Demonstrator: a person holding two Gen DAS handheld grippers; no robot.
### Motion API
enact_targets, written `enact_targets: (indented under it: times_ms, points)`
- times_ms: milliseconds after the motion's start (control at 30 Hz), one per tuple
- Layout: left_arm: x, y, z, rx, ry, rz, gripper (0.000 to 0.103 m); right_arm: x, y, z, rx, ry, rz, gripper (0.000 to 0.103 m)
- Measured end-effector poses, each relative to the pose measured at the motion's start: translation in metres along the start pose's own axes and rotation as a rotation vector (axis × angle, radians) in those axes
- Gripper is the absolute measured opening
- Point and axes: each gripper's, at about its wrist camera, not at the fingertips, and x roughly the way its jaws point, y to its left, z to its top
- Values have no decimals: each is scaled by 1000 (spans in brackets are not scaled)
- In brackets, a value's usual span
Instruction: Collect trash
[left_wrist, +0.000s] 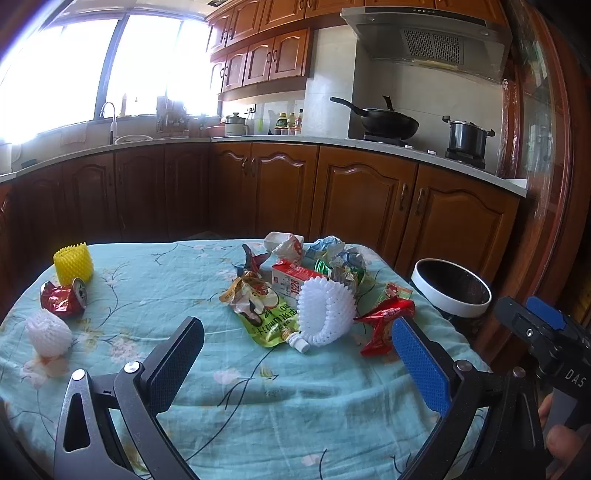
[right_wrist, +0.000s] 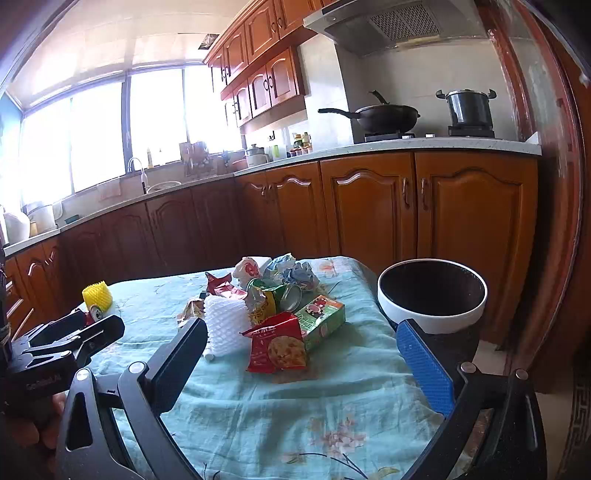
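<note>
Left tongs (left_wrist: 295, 354) and right tongs (right_wrist: 301, 360) both gape wide above the near tabletop (left_wrist: 258, 406), gripping and touching nothing. At far left sit a yellow sleeve (left_wrist: 73, 261), a crushed red can (left_wrist: 64, 298) and a white foam ball (left_wrist: 50, 332), apart from the rest. Bare cloth lies between them and the central trash heap (left_wrist: 295, 288), where a white foam net (left_wrist: 325, 314) leans on a green pouch (left_wrist: 269, 321) and a carton (left_wrist: 291, 280). A red wrapper (right_wrist: 279, 345) lies nearest the right tongs. Beyond the tabletop's right edge stands the white-rimmed bin (right_wrist: 432, 295), mouth open. Cabinets (right_wrist: 369, 210) close off the far side.
</note>
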Motion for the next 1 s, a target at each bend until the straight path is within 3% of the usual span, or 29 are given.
enact_targets:
  times_ms: [1000]
  points:
    - [9,0,-5,-1,11,-9,102,5,4,-9,15,-2,50,103]
